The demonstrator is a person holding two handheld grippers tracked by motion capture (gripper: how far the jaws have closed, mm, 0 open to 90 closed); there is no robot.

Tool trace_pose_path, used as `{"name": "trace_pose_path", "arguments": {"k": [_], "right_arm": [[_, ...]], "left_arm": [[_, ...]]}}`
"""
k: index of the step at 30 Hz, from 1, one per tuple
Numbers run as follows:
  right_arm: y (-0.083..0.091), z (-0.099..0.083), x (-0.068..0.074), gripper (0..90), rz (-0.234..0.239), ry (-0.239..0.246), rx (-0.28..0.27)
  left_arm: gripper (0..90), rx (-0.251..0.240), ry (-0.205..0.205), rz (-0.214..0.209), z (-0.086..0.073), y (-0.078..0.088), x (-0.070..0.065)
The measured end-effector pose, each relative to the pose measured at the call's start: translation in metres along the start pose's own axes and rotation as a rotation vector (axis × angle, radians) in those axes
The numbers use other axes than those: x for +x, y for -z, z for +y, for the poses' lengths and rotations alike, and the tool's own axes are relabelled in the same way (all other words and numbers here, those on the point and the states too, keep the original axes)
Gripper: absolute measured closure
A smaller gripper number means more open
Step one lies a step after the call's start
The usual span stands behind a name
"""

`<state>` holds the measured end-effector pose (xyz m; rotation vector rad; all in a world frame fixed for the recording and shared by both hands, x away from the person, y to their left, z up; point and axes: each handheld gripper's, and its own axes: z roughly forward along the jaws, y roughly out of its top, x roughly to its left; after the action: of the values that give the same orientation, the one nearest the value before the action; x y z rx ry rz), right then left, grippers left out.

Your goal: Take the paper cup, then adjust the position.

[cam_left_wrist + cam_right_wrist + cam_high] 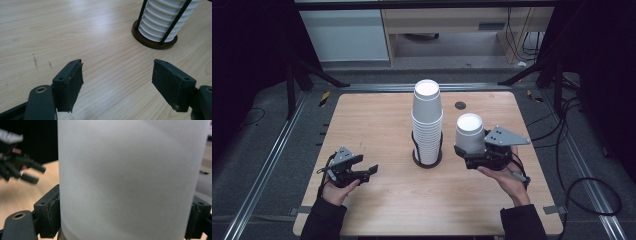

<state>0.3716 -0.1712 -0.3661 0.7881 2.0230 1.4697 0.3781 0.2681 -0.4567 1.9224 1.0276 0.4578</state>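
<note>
A tall stack of white paper cups (pixel 427 120) stands in a dark wire holder (pixel 427 161) at the middle of the wooden table (pixel 382 120). Just right of it, my right gripper (pixel 468 150) is shut on a single white cup (pixel 470 131), held a little above the table. In the right gripper view that cup (pixel 130 180) sits between both pads of the right gripper (pixel 125 220). My left gripper (pixel 371 171) rests low at the front left, open, pointing toward the stack. In the left gripper view the left gripper (pixel 117 82) has bare wood between its pads, and the stack (pixel 162 20) is at the upper right.
A small dark round hole (pixel 460 105) is in the table behind the held cup. Metal rails (pixel 277 145) run along both sides of the table, and cables (pixel 592 190) lie on the floor to the right. Cabinets (pixel 347 30) stand beyond the far edge.
</note>
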Motion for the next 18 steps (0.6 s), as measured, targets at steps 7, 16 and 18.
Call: {"name": "trace_pose_path", "arguments": {"k": [7,16,18], "right_arm": [[-0.012,-0.024,0.01,12.4,0.074,0.011,0.056],[-0.032,-0.03,0.028,12.4,0.161,0.05,0.109],[-0.038,-0.03,0.034,12.4,0.175,0.058,0.11]], "left_arm": [[23.8,0.0,-0.004,-0.012,0.001,0.002,-0.002],[22.9,-0.004,-0.016,-0.04,0.005,0.004,-0.008],[22.8,-0.006,-0.014,-0.049,0.007,0.005,-0.01]]}}
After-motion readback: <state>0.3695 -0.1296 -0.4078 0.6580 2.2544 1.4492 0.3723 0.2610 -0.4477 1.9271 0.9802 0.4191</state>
